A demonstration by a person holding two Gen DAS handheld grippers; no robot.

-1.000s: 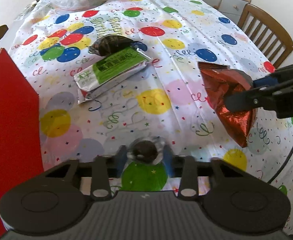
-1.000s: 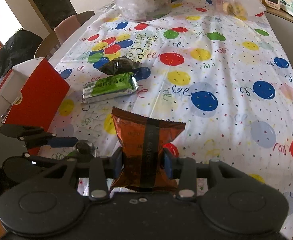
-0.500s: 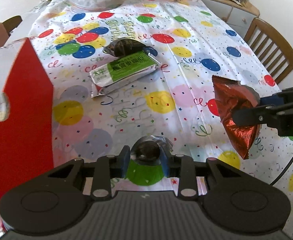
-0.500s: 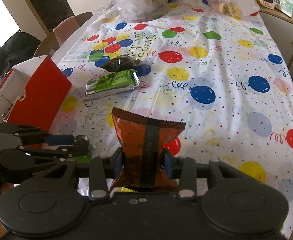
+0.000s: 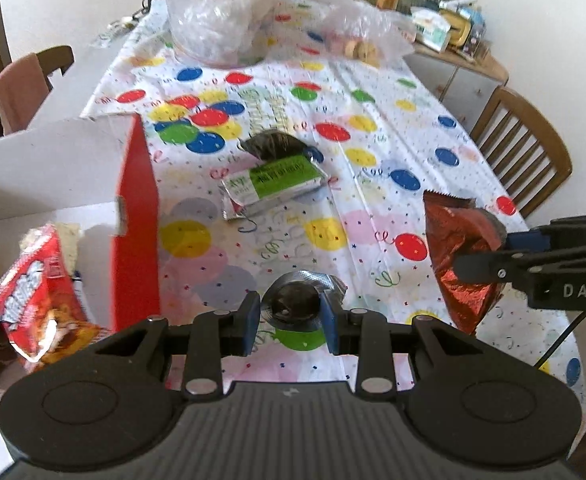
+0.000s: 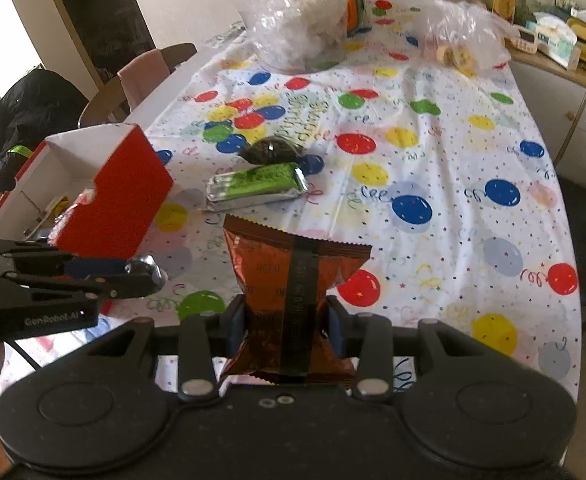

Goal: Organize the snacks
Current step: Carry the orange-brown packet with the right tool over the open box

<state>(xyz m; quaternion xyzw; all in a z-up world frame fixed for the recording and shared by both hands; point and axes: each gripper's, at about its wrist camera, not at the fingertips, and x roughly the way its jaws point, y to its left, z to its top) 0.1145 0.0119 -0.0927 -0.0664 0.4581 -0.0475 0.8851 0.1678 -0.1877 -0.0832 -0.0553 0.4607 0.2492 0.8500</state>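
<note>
Above a tabletop (image 5: pixel 373 92) spread with a balloon-print party cloth, the left gripper (image 5: pixel 292 314) is clamped on a small round dark snack in silver foil (image 5: pixel 295 300), its blue pads pressed to either side of the wrapper, which is held clear of the cloth. To its right, the right gripper (image 6: pixel 287 318) pinches a copper-red foil snack packet (image 6: pixel 293 276) at its waist, the serrated top edge standing upright beyond the fingers; from the left wrist the same packet (image 5: pixel 459 248) hangs at the right edge of the view, caught between black fingers. At the near left sits an open red cardboard box (image 5: pixel 135 216) with white inner walls, and inside it lie a red snack bag (image 5: pixel 33 292) and other wrappers too crowded to tell apart. Farther along the cloth, near the middle of the tabletop, a green-and-silver biscuit pack (image 5: pixel 273 184) lies flat, with a dark wrapped snack (image 5: pixel 273 145) touching its far edge. At the far end stand two clear plastic bags (image 6: pixel 301 24), one holding pale contents. A wooden chair (image 5: pixel 525 152) stands at the right side of the tabletop, and a cluttered sideboard (image 6: pixel 561 44) lines the far right wall.
</note>
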